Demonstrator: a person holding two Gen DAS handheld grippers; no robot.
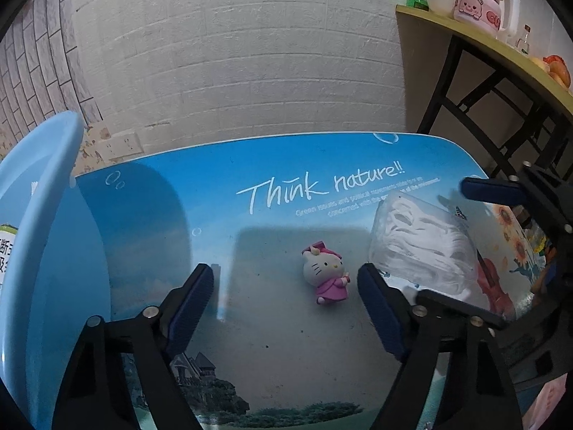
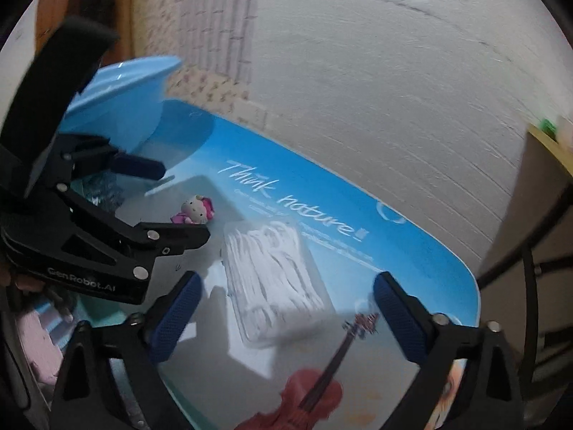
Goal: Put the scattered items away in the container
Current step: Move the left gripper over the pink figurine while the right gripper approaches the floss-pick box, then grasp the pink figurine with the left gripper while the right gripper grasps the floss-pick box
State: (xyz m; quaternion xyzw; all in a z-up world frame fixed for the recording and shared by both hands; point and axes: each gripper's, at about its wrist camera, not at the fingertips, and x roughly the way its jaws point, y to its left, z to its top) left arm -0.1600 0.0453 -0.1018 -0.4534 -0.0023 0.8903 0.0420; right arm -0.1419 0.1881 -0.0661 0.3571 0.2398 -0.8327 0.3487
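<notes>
A small pink Hello Kitty figure [image 1: 325, 273] lies on the blue printed table, between and just beyond my left gripper's [image 1: 286, 295] open, empty fingers. A clear plastic box of white floss picks [image 1: 422, 242] lies to its right. In the right wrist view the same box [image 2: 274, 285] sits between my right gripper's [image 2: 286, 313] open, empty fingers, and the figure [image 2: 195, 209] lies farther left behind the left gripper [image 2: 179, 204]. The light blue basin [image 1: 39, 236] stands at the table's left end; it also shows in the right wrist view [image 2: 121, 96].
A white brick wall runs behind the table [image 1: 250, 340]. A yellow shelf table [image 1: 501, 50] with a pink kettle [image 1: 483, 0], cups and fruit stands at the right. A packet with green print [image 1: 5, 254] shows in the basin.
</notes>
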